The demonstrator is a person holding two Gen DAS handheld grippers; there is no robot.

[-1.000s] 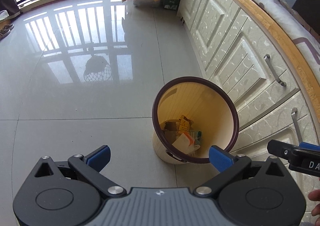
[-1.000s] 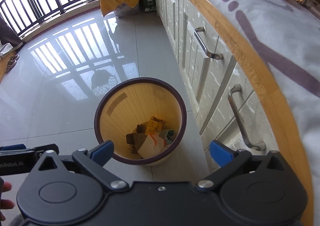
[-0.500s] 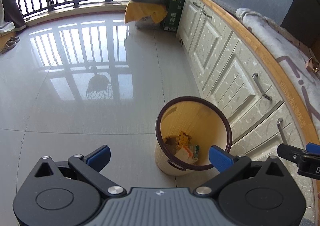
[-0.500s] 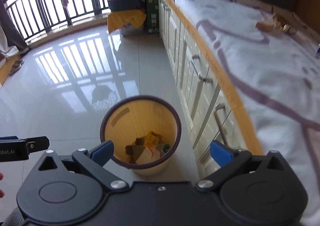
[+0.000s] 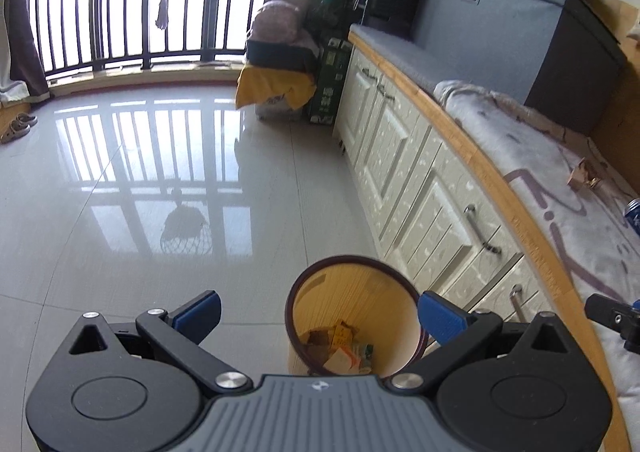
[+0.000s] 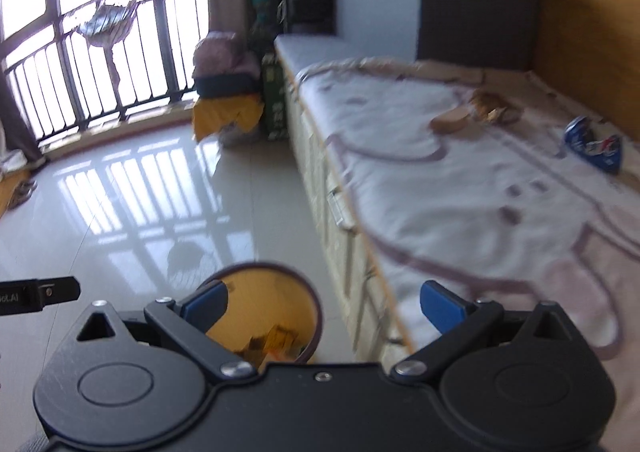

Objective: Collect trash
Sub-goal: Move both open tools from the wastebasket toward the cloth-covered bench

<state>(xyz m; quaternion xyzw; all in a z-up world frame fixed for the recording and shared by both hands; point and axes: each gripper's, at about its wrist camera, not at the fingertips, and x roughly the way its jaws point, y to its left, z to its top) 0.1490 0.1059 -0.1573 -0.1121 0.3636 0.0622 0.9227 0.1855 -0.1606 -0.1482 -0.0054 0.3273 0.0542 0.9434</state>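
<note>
A yellow waste bin (image 5: 352,292) with a dark rim stands on the floor by the cabinets, with paper scraps (image 5: 340,348) in its bottom. My left gripper (image 5: 318,312) hangs open above it, holding nothing. My right gripper (image 6: 324,302) is open too and empty, raised over the bin (image 6: 260,292) and the bench edge. On the white blanket (image 6: 460,192) lie a crushed blue can (image 6: 592,144) and brown crumpled trash (image 6: 476,112). In the left wrist view the same trash (image 5: 582,174) and the can's edge (image 5: 634,212) sit at the far right.
White cabinets (image 5: 420,180) with metal handles run under the wooden-edged bench. A grey box (image 5: 512,32) stands at the bench's far end. A yellow-draped pile (image 5: 276,88) and a green carton (image 5: 332,92) sit by the barred window. Shiny floor tiles (image 5: 140,192) spread left.
Both grippers have risen and tilted up from the bin, so the bin looks smaller and lower. The bench top with the can and brown trash has come into view.
</note>
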